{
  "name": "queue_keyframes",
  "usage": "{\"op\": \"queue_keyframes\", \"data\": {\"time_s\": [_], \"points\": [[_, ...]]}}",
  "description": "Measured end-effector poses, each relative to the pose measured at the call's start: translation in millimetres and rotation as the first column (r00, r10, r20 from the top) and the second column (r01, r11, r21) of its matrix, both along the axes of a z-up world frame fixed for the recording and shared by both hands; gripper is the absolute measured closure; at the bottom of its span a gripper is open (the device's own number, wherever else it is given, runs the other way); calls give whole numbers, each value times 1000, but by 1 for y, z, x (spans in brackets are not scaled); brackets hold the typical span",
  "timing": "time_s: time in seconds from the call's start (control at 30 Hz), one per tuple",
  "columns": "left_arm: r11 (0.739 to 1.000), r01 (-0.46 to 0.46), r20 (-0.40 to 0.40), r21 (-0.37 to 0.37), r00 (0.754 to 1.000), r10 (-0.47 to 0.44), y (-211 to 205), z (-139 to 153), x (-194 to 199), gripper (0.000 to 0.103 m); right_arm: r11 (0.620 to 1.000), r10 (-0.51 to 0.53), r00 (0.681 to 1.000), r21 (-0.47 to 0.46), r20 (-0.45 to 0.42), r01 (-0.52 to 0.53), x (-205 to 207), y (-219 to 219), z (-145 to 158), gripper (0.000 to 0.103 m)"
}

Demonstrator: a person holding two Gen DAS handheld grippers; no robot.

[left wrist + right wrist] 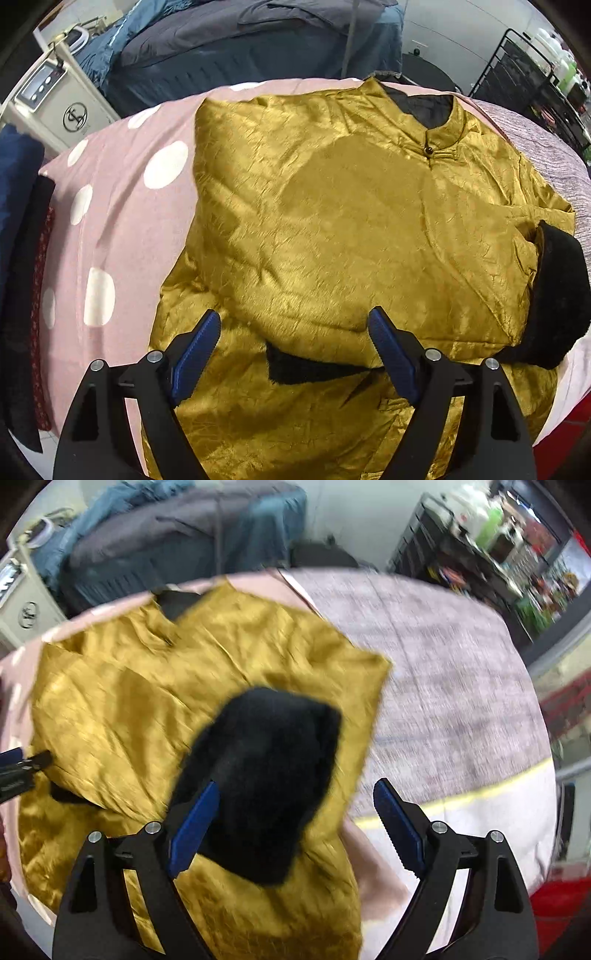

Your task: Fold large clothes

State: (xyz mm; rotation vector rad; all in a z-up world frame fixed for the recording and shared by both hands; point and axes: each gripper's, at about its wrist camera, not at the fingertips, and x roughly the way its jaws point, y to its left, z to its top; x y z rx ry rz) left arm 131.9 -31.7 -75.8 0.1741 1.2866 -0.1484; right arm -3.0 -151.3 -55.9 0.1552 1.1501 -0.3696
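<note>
Gold jacket (pixel 332 229) lay on the pink dotted bedsheet (pixel 122 229), both sleeves folded inward, black cuffs (pixel 266 786) resting on its body. Left gripper (pixel 295 350) and right gripper (pixel 295 827) hovered above it, fingers wide apart, empty. Judged next: folding hem toward collar (pixel 439 136).

I count one gold satin jacket (pixel 332 229) with two black furry cuffs (pixel 557 295), one pink white-dotted sheet (pixel 122 206), and one grey woven blanket (pixel 443 686).

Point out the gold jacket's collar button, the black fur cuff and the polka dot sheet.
collar button (pixel 429 150), left wrist view, on the bead.
black fur cuff (pixel 266 775), right wrist view, mid-fur.
polka dot sheet (pixel 122 221), left wrist view, pink area.
</note>
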Motion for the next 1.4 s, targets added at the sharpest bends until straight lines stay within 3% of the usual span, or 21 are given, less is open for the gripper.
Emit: {"op": "queue_keyframes", "data": {"time_s": [0.07, 0.13, 0.23, 0.3, 0.5, 0.8, 0.97, 1.23, 1.4], "points": [[999, 35, 16, 8, 999, -35, -10, 1, 6, 23, 998, 57, 998, 22, -16, -57, 14, 12, -8, 18], [997, 75, -1, 31, 997, -75, -21, -6, 12, 22, 993, 117, 989, 23, -92, -115, 28, 28, -25, 18], [991, 119, -50, 66, 992, -116, -33, -26, 21, 21, 989, 145, 946, 25, -291, -144, 48, 37, -76, 12], [987, 138, -72, 78, 989, -132, -38, -36, 23, 16, 990, 143, 925, 42, -352, -137, 55, 38, -98, 5], [988, 135, -123, 69, 984, -125, -42, -61, 38, 5, 987, 160, 920, 41, -357, -156, 71, 34, -115, 5], [992, 120, -178, 31, 977, -113, -37, -84, 58, 5, 988, 146, 924, 14, -353, -151, 82, 42, -125, 4], [985, 157, -167, 74, 975, -143, -49, -91, 64, 5, 989, 137, 950, -8, -280, -145, 80, 48, -134, 4], [984, 163, -130, 71, 980, -152, -46, -92, 61, 5, 988, 144, 977, -38, -160, -152, 59, 47, -131, 4], [987, 152, -82, 49, 986, -147, -42, -85, 50, 5, 987, 159, 972, -8, -175, -163, 35, 48, -108, 4]]}}
